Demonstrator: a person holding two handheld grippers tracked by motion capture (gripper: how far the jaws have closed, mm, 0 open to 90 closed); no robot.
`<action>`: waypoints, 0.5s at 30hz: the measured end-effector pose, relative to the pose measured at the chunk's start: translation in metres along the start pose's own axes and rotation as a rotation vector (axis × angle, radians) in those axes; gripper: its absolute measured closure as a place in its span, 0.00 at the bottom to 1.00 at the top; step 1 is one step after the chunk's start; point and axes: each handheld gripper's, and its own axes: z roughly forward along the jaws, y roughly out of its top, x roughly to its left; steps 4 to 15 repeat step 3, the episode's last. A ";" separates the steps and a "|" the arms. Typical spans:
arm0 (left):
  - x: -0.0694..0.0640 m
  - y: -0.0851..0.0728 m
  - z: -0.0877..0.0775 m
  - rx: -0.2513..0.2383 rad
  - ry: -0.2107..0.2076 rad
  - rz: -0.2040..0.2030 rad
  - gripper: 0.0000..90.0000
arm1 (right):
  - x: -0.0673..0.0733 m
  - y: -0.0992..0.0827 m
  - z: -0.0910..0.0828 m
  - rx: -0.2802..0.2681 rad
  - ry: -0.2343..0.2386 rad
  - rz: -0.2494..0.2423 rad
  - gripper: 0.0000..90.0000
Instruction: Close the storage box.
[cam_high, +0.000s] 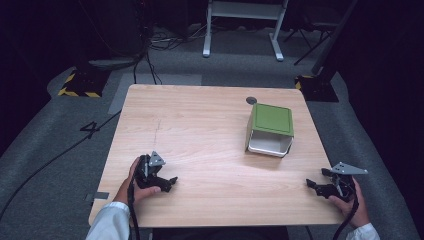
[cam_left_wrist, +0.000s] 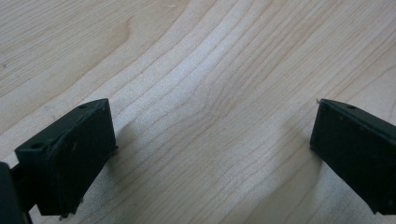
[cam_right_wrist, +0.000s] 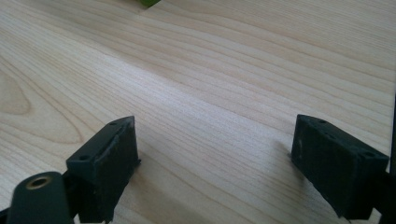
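Green-lidded white rectangular container (cam_high: 270, 130) sits on the light wooden table (cam_high: 200, 130) at the far right, tipped so its white open side faces the person, green panel on top (can't tell if that panel is a lid or a wall). High view: left gripper (cam_high: 169, 183) rests at the near-left edge, held in a hand (cam_high: 136, 182) w/ a white sleeve, jaws pointing right; right gripper (cam_high: 312, 183) rests at the near-right edge, jaws pointing left toward the middle. Both are well apart from the container, which nothing touches. A small dark round mark (cam_high: 251, 100) lies on the table just behind the box. Left gripper view: two black jaws spread wide, bare wood grain between them, nothing held. Right gripper view: jaws likewise spread wide over bare wood, nothing between; a sliver of green (cam_right_wrist: 148, 2) at the top edge, prob. the box. Judged step: approach not yet begun. To do it well, the right gripper, being nearer, should go forward and in toward the box w/ jaws kept wide, line up square to a wall or rim rather than a corner, and close only once a jaw sits each side; the left can steady the opposite side so the light box doesn't slide.
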 end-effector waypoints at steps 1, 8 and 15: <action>0.000 0.000 0.000 0.001 0.000 0.001 0.00 | 0.000 0.000 0.000 0.000 0.000 0.000 0.16; 0.000 0.000 0.000 0.001 -0.003 -0.001 0.00 | 0.000 0.000 0.000 0.000 0.000 0.000 0.16; 0.000 0.000 0.000 0.001 -0.003 -0.001 0.00 | 0.000 0.000 0.000 0.000 0.000 0.000 0.16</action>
